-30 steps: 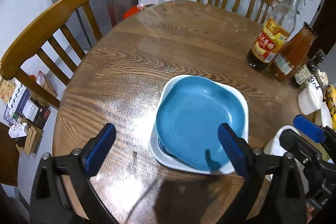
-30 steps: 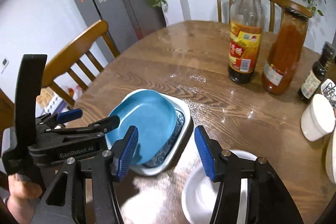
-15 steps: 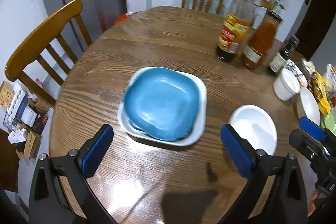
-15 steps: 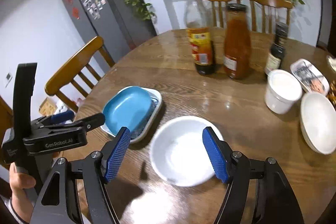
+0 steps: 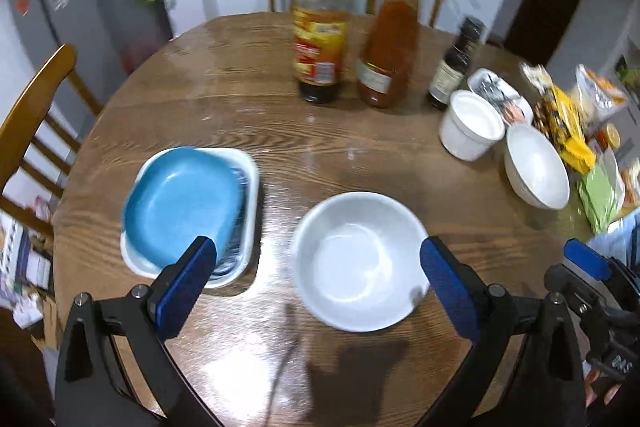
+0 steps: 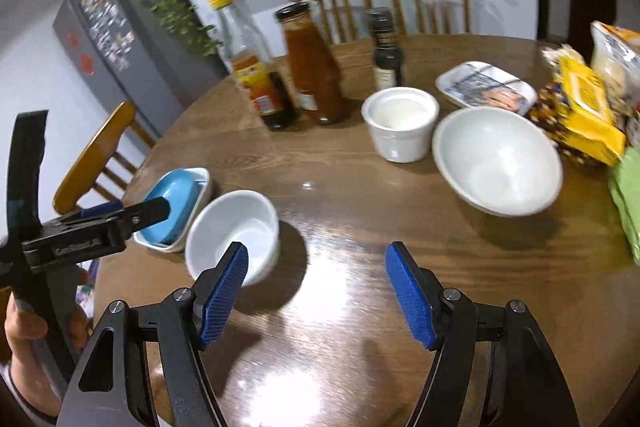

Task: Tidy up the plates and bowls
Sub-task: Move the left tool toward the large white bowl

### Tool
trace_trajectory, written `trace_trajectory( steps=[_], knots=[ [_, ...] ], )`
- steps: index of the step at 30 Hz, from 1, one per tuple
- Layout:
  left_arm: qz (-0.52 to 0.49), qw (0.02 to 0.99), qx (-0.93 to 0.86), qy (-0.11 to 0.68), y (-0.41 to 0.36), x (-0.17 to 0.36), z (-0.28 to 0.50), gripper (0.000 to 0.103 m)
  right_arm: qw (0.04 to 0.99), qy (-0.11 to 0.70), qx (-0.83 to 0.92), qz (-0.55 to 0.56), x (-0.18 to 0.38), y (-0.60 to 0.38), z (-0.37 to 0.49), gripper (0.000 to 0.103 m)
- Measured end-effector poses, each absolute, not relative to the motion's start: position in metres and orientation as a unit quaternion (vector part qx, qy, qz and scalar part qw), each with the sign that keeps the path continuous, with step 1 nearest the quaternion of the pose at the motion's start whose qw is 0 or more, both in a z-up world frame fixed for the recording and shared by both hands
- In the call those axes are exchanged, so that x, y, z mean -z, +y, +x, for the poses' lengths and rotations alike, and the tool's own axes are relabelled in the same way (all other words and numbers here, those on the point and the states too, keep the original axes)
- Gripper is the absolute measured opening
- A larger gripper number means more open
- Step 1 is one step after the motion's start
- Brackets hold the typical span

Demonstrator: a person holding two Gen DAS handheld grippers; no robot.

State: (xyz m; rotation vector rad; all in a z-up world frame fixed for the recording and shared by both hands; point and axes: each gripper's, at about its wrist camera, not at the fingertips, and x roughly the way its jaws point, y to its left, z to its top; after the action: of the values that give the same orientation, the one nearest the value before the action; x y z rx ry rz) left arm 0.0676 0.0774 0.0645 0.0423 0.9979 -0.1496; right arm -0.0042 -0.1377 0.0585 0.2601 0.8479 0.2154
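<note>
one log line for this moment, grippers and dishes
left gripper: open, over white bowl | right gripper: open, empty | blue dish: nested in white dish | phase: approaching bowl

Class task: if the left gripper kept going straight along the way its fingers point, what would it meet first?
Most likely the white bowl, which sits on the table between the open fingers of the left gripper. Depth is unclear, so it might pass just above the rim.

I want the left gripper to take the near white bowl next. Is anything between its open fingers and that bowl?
Nothing visible is. The left gripper is open, and the white bowl sits on bare table between its fingers. The blue dish, stacked in a white dish, lies off to the left side.
</note>
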Motion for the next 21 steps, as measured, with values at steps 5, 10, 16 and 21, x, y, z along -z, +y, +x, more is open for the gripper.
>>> trace_trajectory(
  steps=[5,10,16,21],
  knots=[
    [0.037,0.866,0.117,0.485,0.036,-0.066,0.079,0.102,0.897,0.410,-0.078,0.145,-0.056,-0.162,-0.018,0.072],
    [0.054,0.857,0.167,0.484,-0.001,-0.068,0.081,0.102,0.896,0.411,-0.038,0.164,-0.051,-0.190,-0.024,0.072],
    [0.057,0.850,0.179,0.492,-0.020,-0.068,0.092,0.102,0.897,0.408,-0.006,0.169,-0.057,-0.212,-0.025,0.072],
    [0.067,0.853,0.179,0.486,-0.031,-0.075,0.097,0.102,0.892,0.406,-0.010,0.200,-0.061,-0.223,-0.019,0.072]
  ],
)
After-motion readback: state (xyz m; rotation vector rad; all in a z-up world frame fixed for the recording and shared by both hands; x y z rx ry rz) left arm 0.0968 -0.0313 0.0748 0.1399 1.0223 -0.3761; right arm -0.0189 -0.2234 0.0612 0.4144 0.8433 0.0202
